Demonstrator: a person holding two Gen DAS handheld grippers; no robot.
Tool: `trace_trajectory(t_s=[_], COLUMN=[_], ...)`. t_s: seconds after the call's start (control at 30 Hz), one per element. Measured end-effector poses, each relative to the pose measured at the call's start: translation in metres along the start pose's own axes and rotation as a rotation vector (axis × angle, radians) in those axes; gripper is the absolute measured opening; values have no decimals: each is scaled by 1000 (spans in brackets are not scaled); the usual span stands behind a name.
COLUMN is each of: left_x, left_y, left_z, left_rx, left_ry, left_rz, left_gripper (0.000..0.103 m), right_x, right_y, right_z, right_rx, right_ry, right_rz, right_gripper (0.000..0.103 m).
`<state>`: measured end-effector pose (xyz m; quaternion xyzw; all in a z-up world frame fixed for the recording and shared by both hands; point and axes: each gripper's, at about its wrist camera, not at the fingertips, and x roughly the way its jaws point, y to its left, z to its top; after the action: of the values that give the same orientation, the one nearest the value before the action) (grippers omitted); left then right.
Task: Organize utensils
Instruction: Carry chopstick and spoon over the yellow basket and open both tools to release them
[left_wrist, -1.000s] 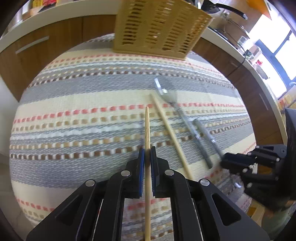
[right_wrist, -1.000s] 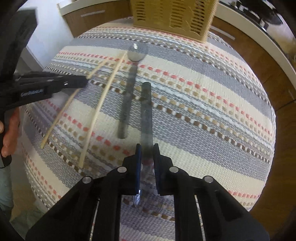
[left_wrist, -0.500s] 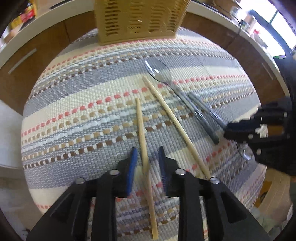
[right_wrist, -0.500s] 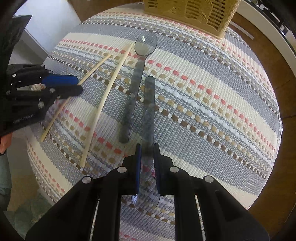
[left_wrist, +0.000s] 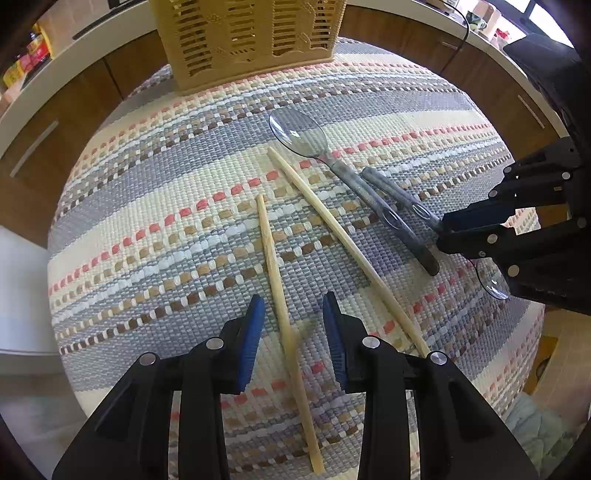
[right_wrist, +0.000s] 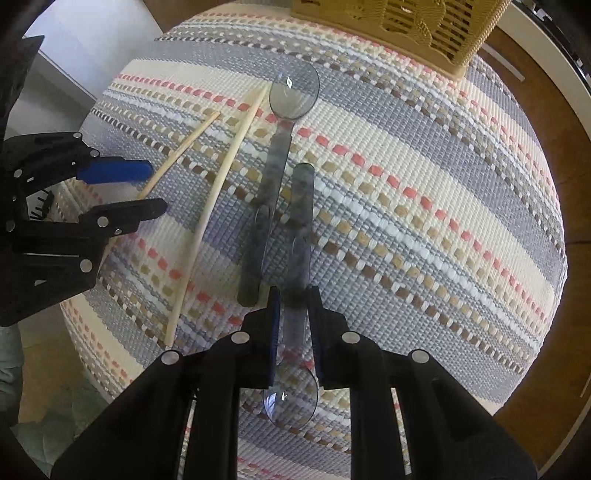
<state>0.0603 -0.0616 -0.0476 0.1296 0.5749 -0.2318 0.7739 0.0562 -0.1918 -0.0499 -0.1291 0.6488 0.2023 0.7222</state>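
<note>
Two wooden chopsticks and two clear grey plastic spoons lie on a striped woven mat. My left gripper (left_wrist: 293, 314) is open, its jaws either side of the near chopstick (left_wrist: 275, 273), which rests on the mat. The second chopstick (left_wrist: 340, 236) lies to its right. One spoon (left_wrist: 343, 173) lies with its bowl toward the basket. My right gripper (right_wrist: 293, 306) has its jaws slightly apart around the handle of the other spoon (right_wrist: 301, 221), whose bowl is under the gripper. The right gripper also shows in the left wrist view (left_wrist: 443, 232).
A tan slotted utensil basket (left_wrist: 243, 37) stands at the far edge of the mat (left_wrist: 147, 221); it also shows in the right wrist view (right_wrist: 417, 26). Wooden cabinets and a white counter lie beyond. The mat's edges drop off left and near.
My left gripper opened and let the near chopstick down onto the mat, then widened further. My right gripper's jaws eased apart on the spoon handle. Both views rose and pulled back.
</note>
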Motion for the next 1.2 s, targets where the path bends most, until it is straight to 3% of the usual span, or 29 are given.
trace_trajectory(t_s=[0.17,0.23,0.3,0.37,0.47,0.7,0.83,1.0,1.2], left_x=[-2,-4,-12,-31,-61,-154,-194,-225,-228], left_y=[-4,-6,-3,-1,2,11,17,18,28], left_z=[-7,-8,-9,-9,-5,26,54,88,133], left_rx=[33,30,2,-21,-43,-112,-148,-166,-190], left_ry=[-20,-32,-68,-139,-241,-582,-758,-928,-1086], left_rz=[118,124,66,-10,-49,-119,-117,-90,-39], left_gripper=[5,4,4,4,4,4,4,4,4], right_x=[-3,-6,-14,-33,-63,-144,-188,-220,-232], right_y=[10,9,7,0,-8,-30,-48,-66,-92], right_z=[-4,-4,-12,-16,-19,-20,-10,12,46], right_rx=[-48,-46,-45,-42,-29,14,45,97,159], right_ry=[-26,-45,-87,-157,-256,-537,-710,-830,-937], right_rz=[-32,-12,7,29,58,83,65,28,-37], right_gripper=[10,10,10,10,10,10,10,10,10])
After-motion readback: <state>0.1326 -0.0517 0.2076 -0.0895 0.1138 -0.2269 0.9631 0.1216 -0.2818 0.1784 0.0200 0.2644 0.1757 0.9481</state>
